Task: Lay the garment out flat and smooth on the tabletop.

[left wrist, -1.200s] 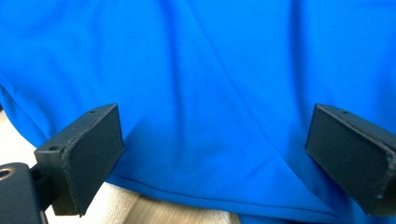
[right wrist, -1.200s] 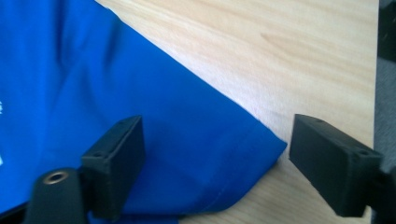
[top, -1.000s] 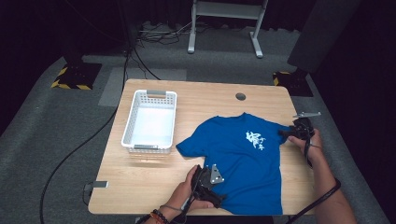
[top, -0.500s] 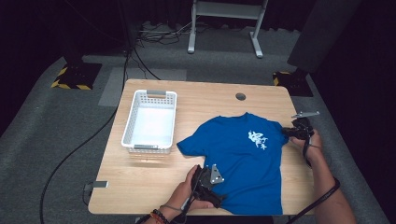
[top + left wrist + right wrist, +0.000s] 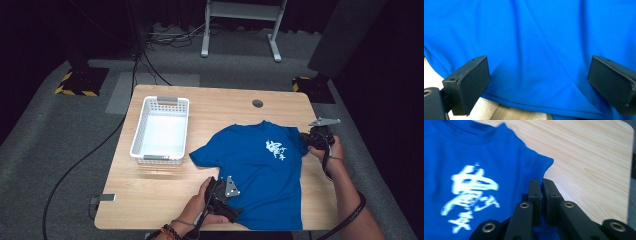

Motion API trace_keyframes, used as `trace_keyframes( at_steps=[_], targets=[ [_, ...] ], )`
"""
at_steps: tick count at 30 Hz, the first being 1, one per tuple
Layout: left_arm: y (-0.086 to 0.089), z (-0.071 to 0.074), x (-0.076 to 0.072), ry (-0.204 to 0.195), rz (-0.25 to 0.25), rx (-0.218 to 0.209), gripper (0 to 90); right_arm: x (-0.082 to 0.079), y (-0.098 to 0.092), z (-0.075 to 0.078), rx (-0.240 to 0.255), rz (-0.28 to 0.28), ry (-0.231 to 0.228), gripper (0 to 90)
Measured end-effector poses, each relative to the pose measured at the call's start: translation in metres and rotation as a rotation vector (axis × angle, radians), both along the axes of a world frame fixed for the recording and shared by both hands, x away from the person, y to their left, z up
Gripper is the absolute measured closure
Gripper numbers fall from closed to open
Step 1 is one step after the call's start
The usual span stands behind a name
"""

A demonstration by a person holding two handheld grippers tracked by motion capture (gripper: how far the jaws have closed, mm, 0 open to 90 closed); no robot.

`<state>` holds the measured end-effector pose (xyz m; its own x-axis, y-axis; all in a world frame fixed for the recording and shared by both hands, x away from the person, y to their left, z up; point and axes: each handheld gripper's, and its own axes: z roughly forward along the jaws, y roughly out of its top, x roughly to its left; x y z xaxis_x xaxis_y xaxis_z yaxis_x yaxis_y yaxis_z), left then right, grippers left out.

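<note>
A blue T-shirt (image 5: 260,170) with a white print (image 5: 276,149) lies flat on the right half of the wooden table (image 5: 165,195). My right gripper (image 5: 304,140) is at the shirt's right sleeve. In the right gripper view its jaws (image 5: 541,192) stand together, shut on the blue sleeve cloth (image 5: 531,167). My left gripper (image 5: 234,211) rests at the shirt's lower left hem. In the left gripper view it (image 5: 539,82) is open wide, with the blue fabric (image 5: 536,37) spread below and between the two pads, neither of which presses on it.
A white plastic basket (image 5: 137,135) stands empty on the left half of the table. A round cable hole (image 5: 257,103) sits near the far edge. Bare wood lies between the basket and the shirt. Dark floor and cables surround the table.
My right gripper has shifted a little left and up at the sleeve, and the sleeve edge has drawn inward with it. The left gripper has stayed where it was.
</note>
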<state>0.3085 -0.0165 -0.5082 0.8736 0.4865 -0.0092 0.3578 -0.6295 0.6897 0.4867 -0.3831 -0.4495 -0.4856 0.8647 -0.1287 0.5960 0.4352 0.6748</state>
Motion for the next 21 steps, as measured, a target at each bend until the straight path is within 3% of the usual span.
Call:
trace_keyframes(
  at_steps=[4,6,10,21],
  targets=[
    [0.000,0.000,0.000,0.000,0.000,0.000,4.1,-0.008,0.010,0.003,0.010,0.033,-0.013,86.8],
    [0.000,0.000,0.000,0.000,0.000,0.000,4.1,-0.013,0.017,0.004,-0.014,0.048,-0.026,86.8],
    [0.000,0.000,0.000,0.000,0.000,0.000,4.1,-0.023,0.030,0.006,-0.016,0.094,-0.037,86.8],
    [0.000,0.000,0.000,0.000,0.000,0.000,4.1,-0.034,0.052,-0.003,-0.005,0.170,-0.020,86.9]
  ],
)
